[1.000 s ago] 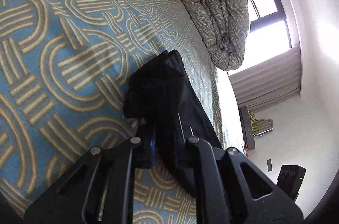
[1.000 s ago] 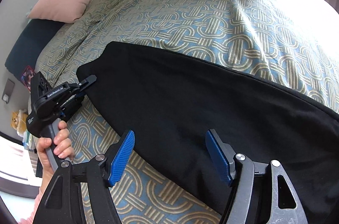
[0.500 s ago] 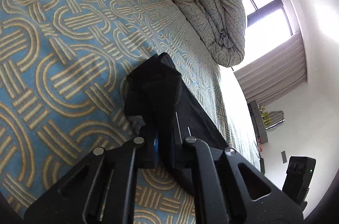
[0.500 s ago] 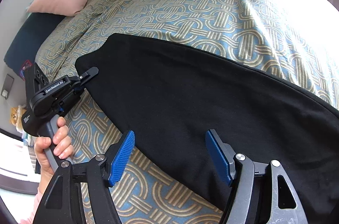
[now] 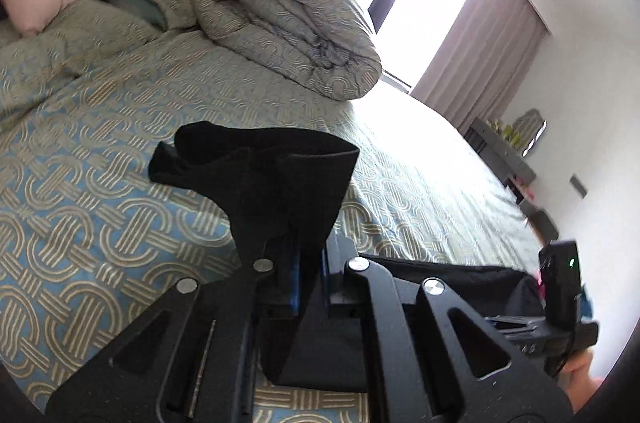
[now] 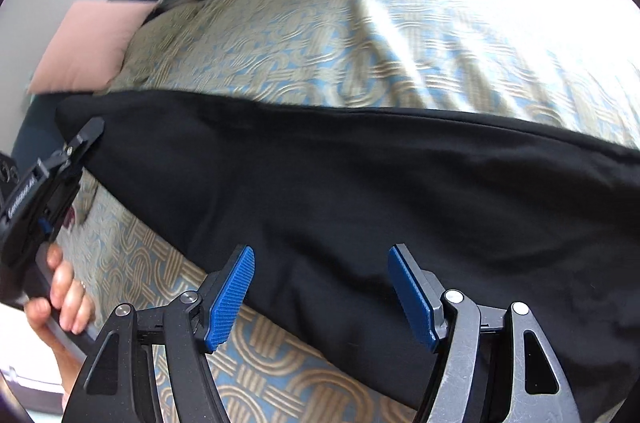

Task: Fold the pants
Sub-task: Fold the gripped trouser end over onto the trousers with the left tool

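While clamped, left tool (image 5: 308, 265) lifts pants (image 5: 256, 159).

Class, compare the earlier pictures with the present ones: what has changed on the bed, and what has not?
The left tool, clamped on the end of the black pants, has lifted that end off the patterned bedspread and rolled. The right tool stays open above the pants, holding nothing. The rest of the pants stays flat.

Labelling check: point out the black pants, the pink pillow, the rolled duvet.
black pants (image 6: 360, 183), right wrist view, flat middle of the cloth.
pink pillow (image 6: 84, 51), right wrist view, its face.
rolled duvet (image 5: 288, 23), left wrist view, top of the roll.
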The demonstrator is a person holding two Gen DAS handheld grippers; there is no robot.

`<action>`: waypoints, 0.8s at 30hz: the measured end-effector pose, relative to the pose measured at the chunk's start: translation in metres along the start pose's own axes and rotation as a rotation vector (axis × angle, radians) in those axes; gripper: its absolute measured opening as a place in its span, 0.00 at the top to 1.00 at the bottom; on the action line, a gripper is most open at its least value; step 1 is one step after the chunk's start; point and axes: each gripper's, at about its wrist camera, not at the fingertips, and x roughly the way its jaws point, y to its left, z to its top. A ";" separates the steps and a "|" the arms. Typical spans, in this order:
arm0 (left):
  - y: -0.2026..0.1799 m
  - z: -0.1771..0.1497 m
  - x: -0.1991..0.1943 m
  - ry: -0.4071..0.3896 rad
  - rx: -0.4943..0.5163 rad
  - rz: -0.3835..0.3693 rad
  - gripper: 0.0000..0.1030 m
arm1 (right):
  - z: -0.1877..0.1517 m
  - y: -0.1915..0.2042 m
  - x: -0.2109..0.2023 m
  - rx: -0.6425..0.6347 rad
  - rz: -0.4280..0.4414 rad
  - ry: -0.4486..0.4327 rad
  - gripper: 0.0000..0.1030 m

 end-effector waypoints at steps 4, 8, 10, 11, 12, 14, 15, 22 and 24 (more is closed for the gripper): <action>-0.080 -0.021 0.027 0.069 0.237 -0.037 0.91 | -0.007 -0.051 -0.025 0.131 0.001 -0.044 0.31; -0.148 -0.070 0.065 0.171 0.459 -0.040 0.91 | -0.015 -0.090 -0.043 0.216 0.004 -0.077 0.31; -0.167 -0.095 0.080 0.219 0.520 -0.037 0.91 | -0.020 -0.106 -0.049 0.244 0.003 -0.086 0.31; -0.169 -0.101 0.084 0.246 0.516 -0.043 0.91 | -0.023 -0.114 -0.051 0.256 0.001 -0.089 0.31; -0.168 -0.106 0.088 0.270 0.503 -0.042 0.90 | -0.026 -0.120 -0.053 0.265 0.003 -0.090 0.31; -0.163 -0.109 0.089 0.286 0.477 -0.036 0.90 | -0.031 -0.131 -0.055 0.277 0.014 -0.085 0.31; -0.160 -0.108 0.086 0.291 0.460 -0.040 0.90 | -0.033 -0.135 -0.055 0.278 0.019 -0.080 0.31; -0.144 -0.104 0.065 0.315 0.353 -0.069 0.83 | -0.040 -0.144 -0.048 0.287 0.076 -0.075 0.31; -0.145 -0.107 0.064 0.314 0.358 -0.058 0.81 | -0.042 -0.145 -0.047 0.282 0.088 -0.076 0.31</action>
